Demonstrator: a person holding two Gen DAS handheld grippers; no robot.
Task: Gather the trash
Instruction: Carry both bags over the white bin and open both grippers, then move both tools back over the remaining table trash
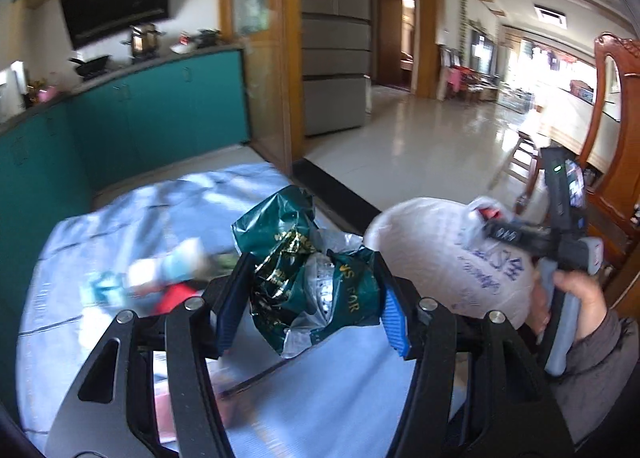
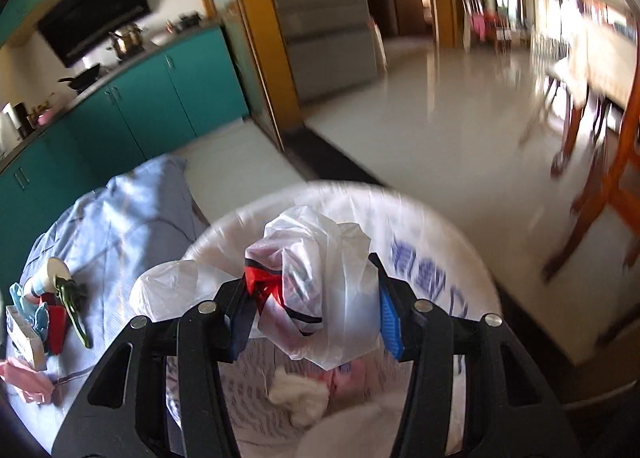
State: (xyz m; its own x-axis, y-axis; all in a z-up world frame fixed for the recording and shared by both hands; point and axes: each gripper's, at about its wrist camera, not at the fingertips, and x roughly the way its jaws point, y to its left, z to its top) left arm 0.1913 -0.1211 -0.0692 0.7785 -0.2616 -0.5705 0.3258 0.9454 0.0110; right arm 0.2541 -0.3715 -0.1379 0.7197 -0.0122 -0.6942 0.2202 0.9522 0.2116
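two grippers, each pinching a piece of trash beside a lined bin

at the far left of the right wrist view, a small heap of leftover items (image 2: 44, 310) lies on a table covered by a pale blue cloth (image 2: 120, 218): one white tube with a green clip, one red box, one white carton and some pink scraps. any print on them is too small to read.

moving right in the left wrist view, the left gripper (image 1: 310, 298) has its two blue-padded fingers closed against one crumpled dark green foil bag (image 1: 296, 254), which fills the gap between them and rises above the fingertips, over the same blue cloth. gold lettering on the bag reads "for"; the rest is creased beyond reading.

further right stands one round bin lined with a white plastic bag (image 1: 440, 250), just beside the table edge. blue handwriting-style characters run across the liner, not legible.

in the right wrist view, the right gripper (image 2: 314, 306) pinches one bunched white plastic bag with red and dark print (image 2: 316, 278) between its fingers, directly above the bin's open mouth. inside the bin lie one white crumpled tissue (image 2: 298, 394) and something pink.

at the far right of the left wrist view, the person's right hand (image 1: 576, 298) grasps the handle of that gripper.
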